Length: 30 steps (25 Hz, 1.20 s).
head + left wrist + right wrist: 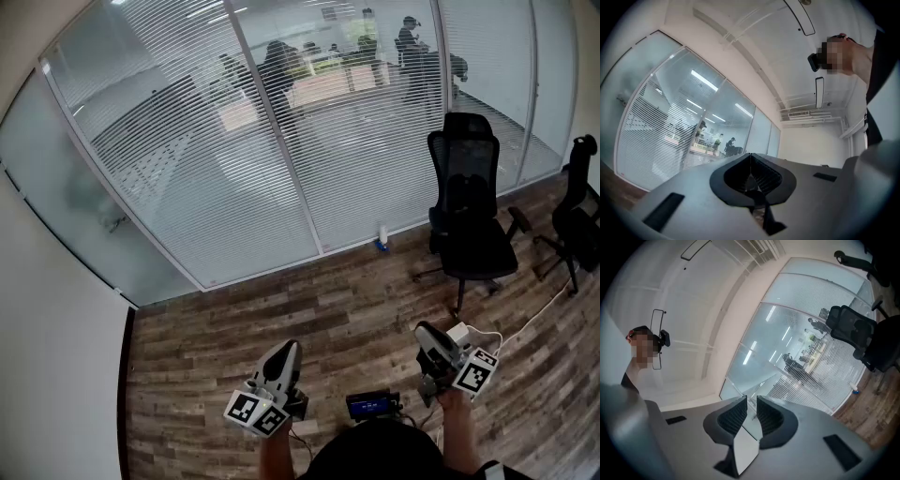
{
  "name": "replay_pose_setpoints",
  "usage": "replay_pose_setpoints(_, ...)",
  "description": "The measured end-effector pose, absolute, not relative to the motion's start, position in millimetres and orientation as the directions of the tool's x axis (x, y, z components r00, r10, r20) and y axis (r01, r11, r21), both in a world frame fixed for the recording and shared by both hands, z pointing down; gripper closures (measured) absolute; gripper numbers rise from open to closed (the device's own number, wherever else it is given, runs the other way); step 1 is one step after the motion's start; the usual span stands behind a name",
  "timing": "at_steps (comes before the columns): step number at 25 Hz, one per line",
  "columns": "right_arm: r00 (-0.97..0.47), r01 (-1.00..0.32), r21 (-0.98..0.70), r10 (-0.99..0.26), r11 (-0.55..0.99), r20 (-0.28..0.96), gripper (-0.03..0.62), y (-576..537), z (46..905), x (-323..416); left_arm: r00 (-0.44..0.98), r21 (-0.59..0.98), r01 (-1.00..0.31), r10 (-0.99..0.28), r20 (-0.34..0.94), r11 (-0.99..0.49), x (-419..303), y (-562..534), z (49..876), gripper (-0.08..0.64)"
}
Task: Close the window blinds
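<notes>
The left claw [751, 172] is pressed together with nothing in it. The right claw [750, 414] is spread a little, and nothing sits in the gap. Both claws are low, just in front of the person, over the wooden floor [309, 309], with the left one on the left and the right one on the right. They touch nothing.

The window blinds [281, 141] are well apart from both claws, across the floor. They hang inside a big glass wall. You can see through the thin slats to people at a desk [323, 84] on the other side.

A black chair [469, 216] stands near the glass on the right. A second black chair [577, 211] is further right.
</notes>
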State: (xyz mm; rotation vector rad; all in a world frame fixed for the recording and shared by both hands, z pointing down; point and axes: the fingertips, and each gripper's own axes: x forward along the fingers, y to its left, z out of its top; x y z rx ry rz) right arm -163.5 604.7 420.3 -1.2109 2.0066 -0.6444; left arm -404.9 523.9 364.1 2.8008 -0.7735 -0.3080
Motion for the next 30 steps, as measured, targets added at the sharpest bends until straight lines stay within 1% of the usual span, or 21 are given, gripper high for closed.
replay_pose_setpoints(5, -0.312, -0.545, -0.719, -0.9, 0.432, -0.305, 0.522, 608.6, 427.7, -152.8, 0.848, 0.266, -0.477, -0.518, -0.113, -0.838, -393.6, 527.5, 372.8, 0.551)
replay_pose_setpoints(19, -0.323, -0.528, -0.734, -0.9, 0.427, -0.291, 0.522, 618.6, 439.9, -142.0, 0.831, 0.272, -0.517, -0.552, -0.064, -0.811, -388.1, 535.0, 385.5, 0.551)
replay_pose_setpoints(30, -0.322, -0.556, -0.719, -0.906, 0.417, -0.276, 0.52, 629.7, 447.7, -113.5, 0.827, 0.273, -0.53, -0.561, -0.045, -0.803, -362.7, 543.0, 390.9, 0.551)
